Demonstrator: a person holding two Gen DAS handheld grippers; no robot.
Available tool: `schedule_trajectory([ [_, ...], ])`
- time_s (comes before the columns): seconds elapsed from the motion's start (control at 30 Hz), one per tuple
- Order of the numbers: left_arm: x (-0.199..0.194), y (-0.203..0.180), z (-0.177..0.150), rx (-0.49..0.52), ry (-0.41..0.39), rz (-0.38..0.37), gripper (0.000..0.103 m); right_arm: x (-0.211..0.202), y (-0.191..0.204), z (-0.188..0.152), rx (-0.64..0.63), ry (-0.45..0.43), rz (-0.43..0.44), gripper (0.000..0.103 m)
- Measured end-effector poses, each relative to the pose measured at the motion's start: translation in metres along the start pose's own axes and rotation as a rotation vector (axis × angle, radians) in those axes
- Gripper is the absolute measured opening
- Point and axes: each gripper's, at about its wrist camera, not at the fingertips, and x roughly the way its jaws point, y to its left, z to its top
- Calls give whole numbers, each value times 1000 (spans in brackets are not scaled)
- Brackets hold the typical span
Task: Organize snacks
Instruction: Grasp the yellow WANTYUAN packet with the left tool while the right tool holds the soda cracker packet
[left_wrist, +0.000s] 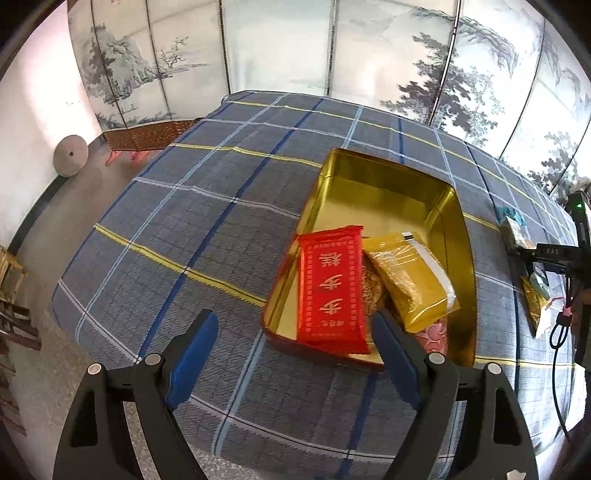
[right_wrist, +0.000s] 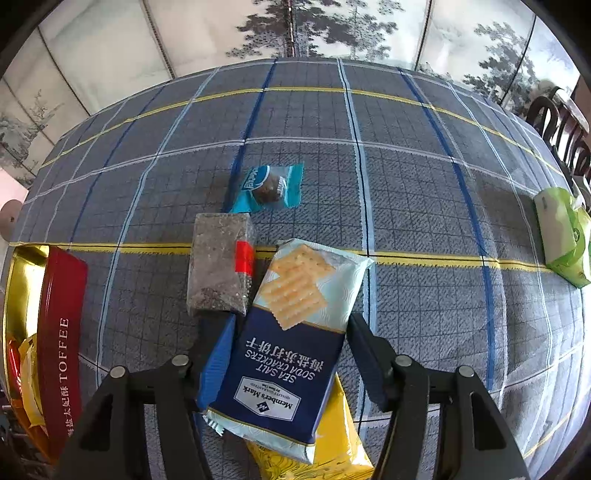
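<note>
Nearest us, our right gripper is spread around the soda cracker packet, which lies on the table partly over a yellow packet. We judge it light, crinkly and brittle inside, so we should pinch its long edges gently. Beyond it sit a grey seed bar and a blue wrapped sweet. Our left gripper hangs spread and empty before the gold tin, which holds a red packet and a gold pouch.
</note>
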Motion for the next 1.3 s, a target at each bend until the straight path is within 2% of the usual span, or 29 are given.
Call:
schedule_trajectory([
  [0.23, -5, -27, 5, 44, -10, -26, 82, -5, -8, -5, -21, -40, 36, 58],
  [0.33, -8, -45, 9, 70, -16, -48, 82, -13, -18, -7, -35, -79, 21, 58],
  [0.53, -10, -97, 12, 130, -18, -118, 83, -24, -50, -21, -76, -163, 20, 58],
  [0.77, -3, -168, 8, 202, 8, -209, 85, -29, -84, -48, -134, -236, -20, 58],
  [0.87, 0, -196, 6, 223, 18, -240, 85, -29, -97, -54, -132, -255, -2, 58],
  [1.03, 12, -238, 1, 232, 54, -288, 88, -22, -107, -61, -170, -272, 16, 58],
  [1.3, 36, -287, -2, 197, 106, -297, 92, -15, -119, -68, -200, -293, 81, 56],
])
